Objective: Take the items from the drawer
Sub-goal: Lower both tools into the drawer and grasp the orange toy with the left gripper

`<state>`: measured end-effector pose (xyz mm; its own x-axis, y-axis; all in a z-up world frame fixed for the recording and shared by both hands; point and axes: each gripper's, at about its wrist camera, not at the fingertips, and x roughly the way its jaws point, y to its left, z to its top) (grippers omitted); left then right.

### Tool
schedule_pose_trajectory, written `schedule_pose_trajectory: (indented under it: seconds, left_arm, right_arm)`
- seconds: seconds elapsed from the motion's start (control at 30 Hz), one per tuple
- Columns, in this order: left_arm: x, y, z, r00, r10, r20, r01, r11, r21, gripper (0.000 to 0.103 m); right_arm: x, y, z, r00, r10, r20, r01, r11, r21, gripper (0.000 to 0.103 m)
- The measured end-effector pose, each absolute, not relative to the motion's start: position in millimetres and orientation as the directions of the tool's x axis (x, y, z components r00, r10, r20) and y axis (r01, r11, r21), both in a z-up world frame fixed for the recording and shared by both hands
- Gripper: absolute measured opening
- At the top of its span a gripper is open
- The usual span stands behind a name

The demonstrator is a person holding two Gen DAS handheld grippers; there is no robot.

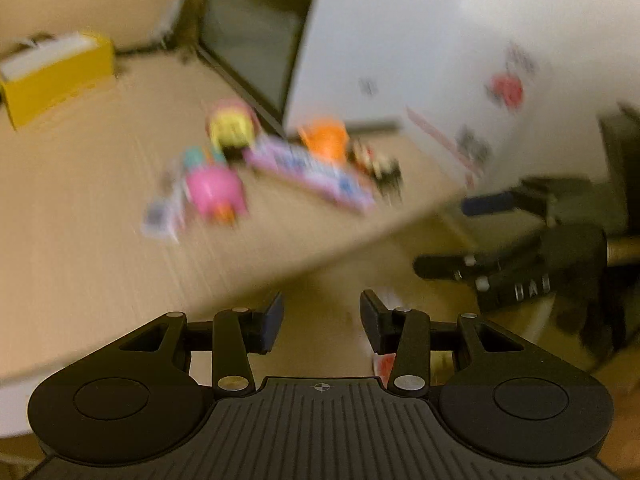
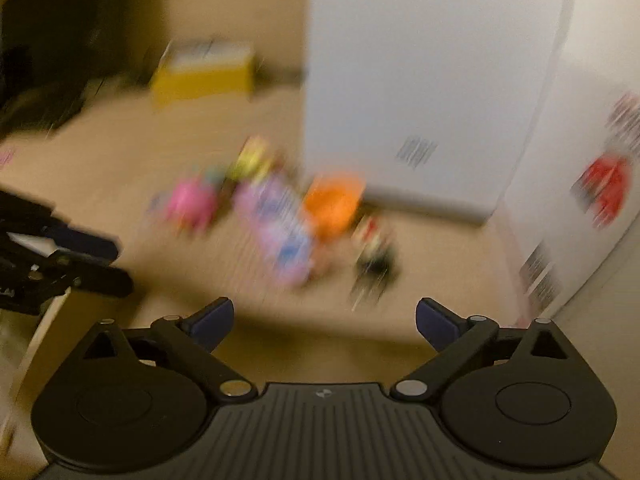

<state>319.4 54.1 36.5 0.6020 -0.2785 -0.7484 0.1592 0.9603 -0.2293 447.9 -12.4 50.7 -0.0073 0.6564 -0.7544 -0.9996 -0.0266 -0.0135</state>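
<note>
Desk smeared by blur; colourful items heaped mid-desk, kinds unreadable. Barcodes, red mark on white box illegible. Left tool, right tool seen released, empty.

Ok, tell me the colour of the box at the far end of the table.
Yellow, with a white top: box. Left wrist view shows it best.

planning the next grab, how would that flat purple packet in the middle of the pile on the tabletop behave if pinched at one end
The flat purple packet looks thin and long, so it would probably flex or droop from an end grip. It seems to lie flat on the beige tabletop, so rolling is unlikely. It sits close beside the orange toy, so pushing it may nudge that; blur hides detail.
</note>
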Motion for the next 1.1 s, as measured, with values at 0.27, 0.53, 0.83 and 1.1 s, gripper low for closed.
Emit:
schedule_pose_trajectory:
  seconds: [0.27, 0.53, 0.83, 1.1]
  left_arm:
    - [312.5, 38.6, -29.1, 0.382, -0.263, -0.886, 0.124, 0.965, -0.233, 0.046]
    - [325.9, 30.5, -41.5, 0.332, -0.296, -0.896, 0.132, 0.955, -0.267, 0.046]
    - [350.5, 27.6, -65.1, 0.205, -0.39, -0.898, 0.188, 0.916, -0.355, 0.044]
    - [366.8, 19.1, -92.3, 0.101, -0.419, -0.902, 0.142, 0.904, -0.404, 0.042]
  right_arm:
    - [490.9, -10.1, -7.8, -0.212, 0.354, -0.911, -0.953, 0.13, 0.273, 0.094]
    - [492.8, -18.5, -25.9, -0.129, 0.268, -0.955, -0.972, 0.156, 0.175, 0.09]
    - [507.2, -10.4, -14.1, -0.188, 0.275, -0.943, -0.951, 0.187, 0.245, 0.089]
    - [506.7, -7.1, 2.5, -0.15, 0.3, -0.942, -0.966, 0.16, 0.205, 0.089]
